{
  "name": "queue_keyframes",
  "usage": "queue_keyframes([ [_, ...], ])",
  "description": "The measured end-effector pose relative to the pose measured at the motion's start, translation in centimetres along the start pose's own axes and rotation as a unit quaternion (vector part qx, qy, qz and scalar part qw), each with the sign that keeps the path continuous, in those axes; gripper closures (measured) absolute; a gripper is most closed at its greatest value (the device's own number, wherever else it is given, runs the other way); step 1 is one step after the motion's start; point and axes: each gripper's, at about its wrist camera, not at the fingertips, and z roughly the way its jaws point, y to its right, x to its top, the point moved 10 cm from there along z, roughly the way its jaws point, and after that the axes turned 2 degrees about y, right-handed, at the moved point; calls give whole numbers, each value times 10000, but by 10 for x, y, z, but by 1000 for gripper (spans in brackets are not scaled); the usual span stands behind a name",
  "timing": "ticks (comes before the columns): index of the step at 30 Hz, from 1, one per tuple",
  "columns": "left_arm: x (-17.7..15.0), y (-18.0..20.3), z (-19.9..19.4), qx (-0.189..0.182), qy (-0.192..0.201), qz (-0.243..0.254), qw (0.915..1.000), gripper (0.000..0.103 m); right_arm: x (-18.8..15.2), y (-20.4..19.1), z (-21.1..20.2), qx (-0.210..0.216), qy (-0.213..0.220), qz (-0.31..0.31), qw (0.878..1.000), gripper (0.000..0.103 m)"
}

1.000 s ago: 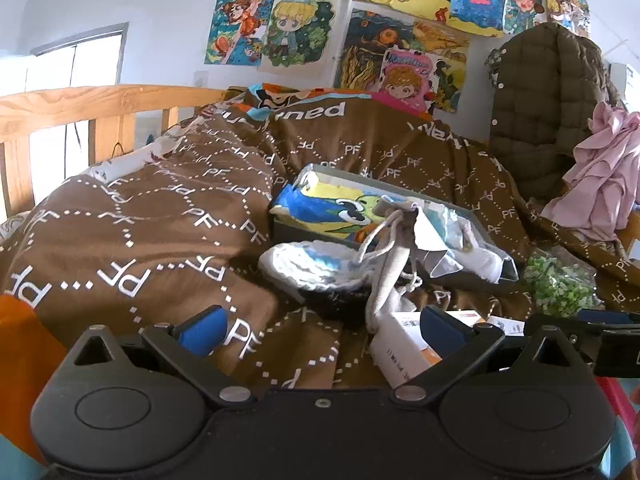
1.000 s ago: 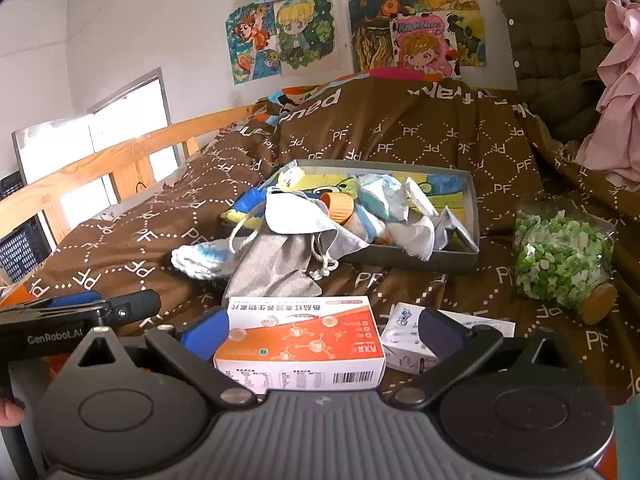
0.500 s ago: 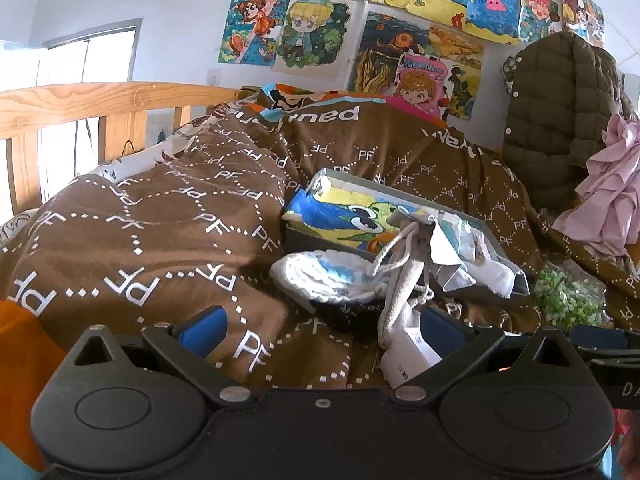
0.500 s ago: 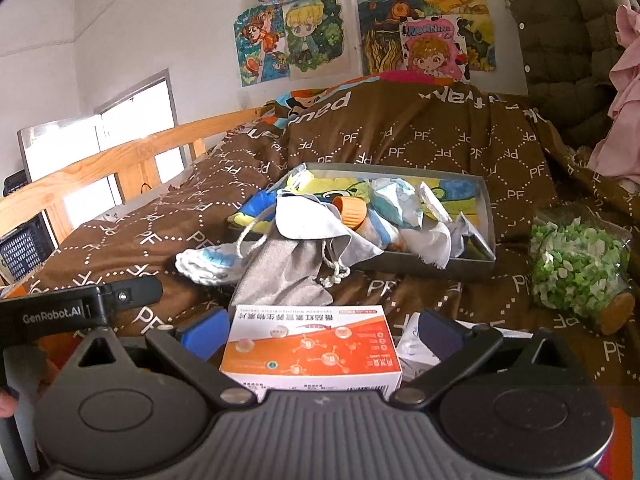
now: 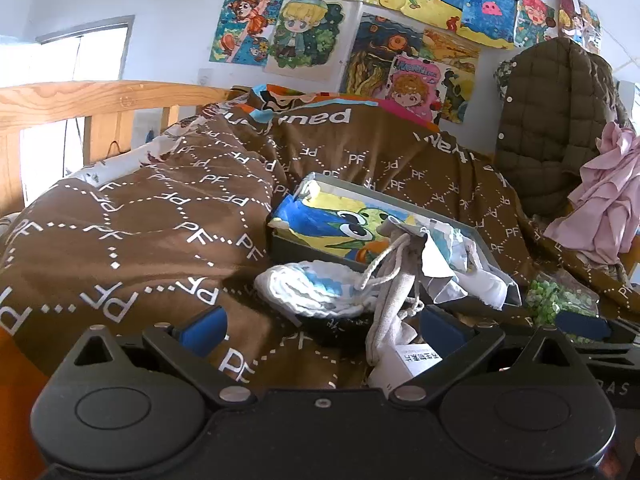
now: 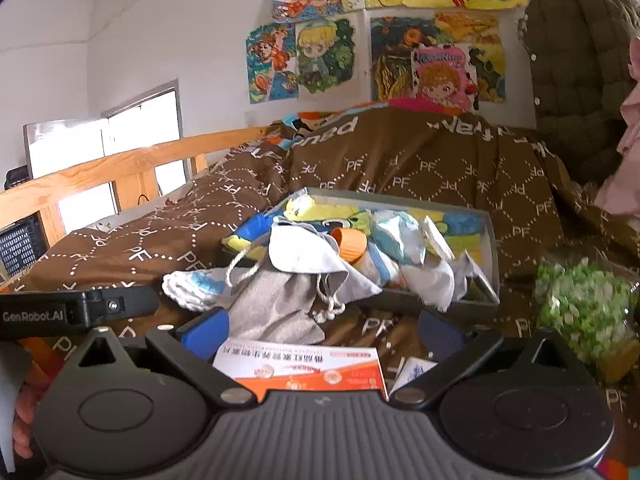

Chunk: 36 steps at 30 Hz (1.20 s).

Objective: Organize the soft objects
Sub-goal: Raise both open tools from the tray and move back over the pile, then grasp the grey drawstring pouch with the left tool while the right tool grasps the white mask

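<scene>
Grey woven drawstring pouch (image 6: 276,304), limp and creased, draped over the near wall of a shallow grey rectangular box (image 6: 494,240), its white twisted cord (image 5: 384,260) looping out. Just left of the pouch on the bed: a white crocheted item with blue patches (image 5: 312,288), ribbed and rounded, resting on a brown quilted duvet printed with white "PF" letters and dotted diamonds (image 5: 132,232). Inside the box: a bright blue-yellow cartoon cloth (image 5: 328,224), crumpled white and pale blue fabrics (image 6: 404,240), an orange plastic cap (image 6: 350,242). Nearer: a flat orange-and-white cardboard medicine carton (image 6: 304,368) between the fingers of the right gripper (image 6: 324,332), spread wide, clasping nothing. Left gripper (image 5: 322,324) likewise spread wide and empty above the duvet. Right of the box, a clear bag of green and white pellets (image 6: 580,304). Behind, a wooden bed rail (image 5: 80,100) and glossy cartoon posters (image 5: 304,32).
</scene>
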Motion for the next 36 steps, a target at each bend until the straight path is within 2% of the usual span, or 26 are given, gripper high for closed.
queue_keyframes([
  [9,-1,15,17,-339,-140,37,9993,1,14,20,28,196,128,286,9993,0],
  [18,-9,29,42,-491,-410,285,9975,1,23,24,62,639,135,367,9972,0],
  [25,-10,36,67,-755,-656,25,9950,1,35,20,83,1033,105,437,9936,3],
  [32,-13,41,88,-950,-869,-243,9914,15,34,10,99,1236,-30,386,9916,13],
  [36,-13,41,97,-994,-927,-410,9899,19,32,8,106,1278,-96,460,9907,20],
])
